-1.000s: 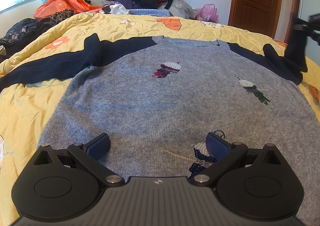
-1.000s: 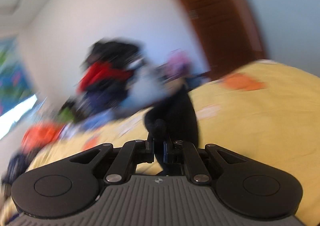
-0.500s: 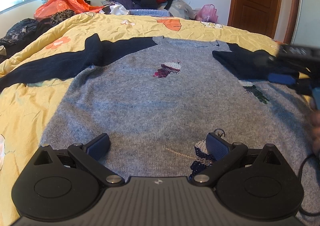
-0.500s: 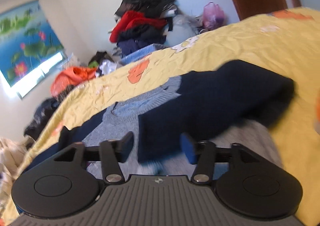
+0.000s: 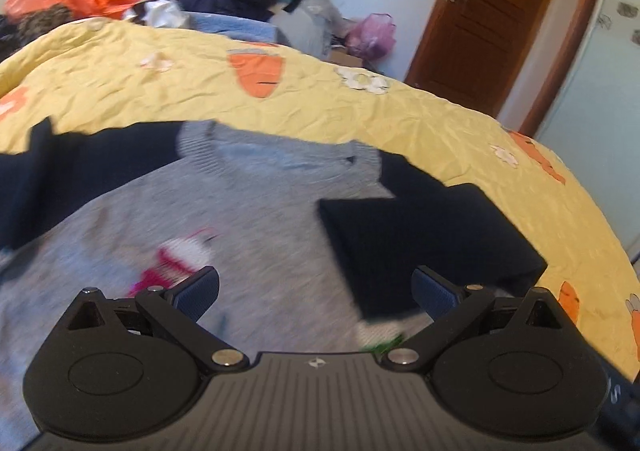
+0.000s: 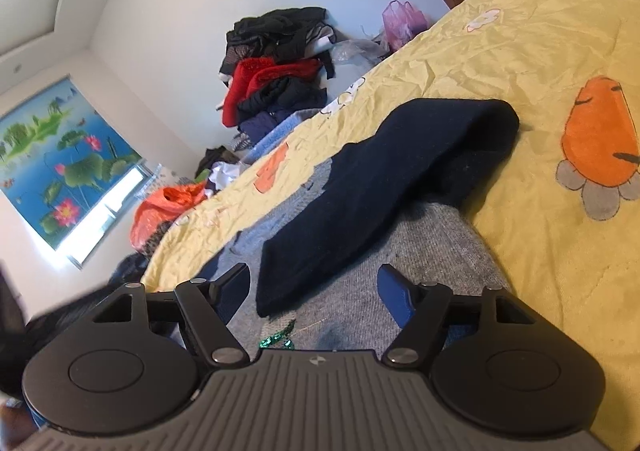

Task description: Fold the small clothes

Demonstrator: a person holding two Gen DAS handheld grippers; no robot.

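On the left, the other navy sleeve [image 5: 60, 167] lies spread out flat on the yellow bedspread [image 5: 120, 83]. The grey sweater [image 5: 260, 211] lies flat in the middle. The left gripper [image 5: 316, 289] hovers over it, spread and holding nothing. At the right, one navy sleeve [image 6: 384, 187] is folded over the body; the right gripper [image 6: 314, 291] is spread too. A good next step is probably to pinch the left cuff low and lay it across evenly.
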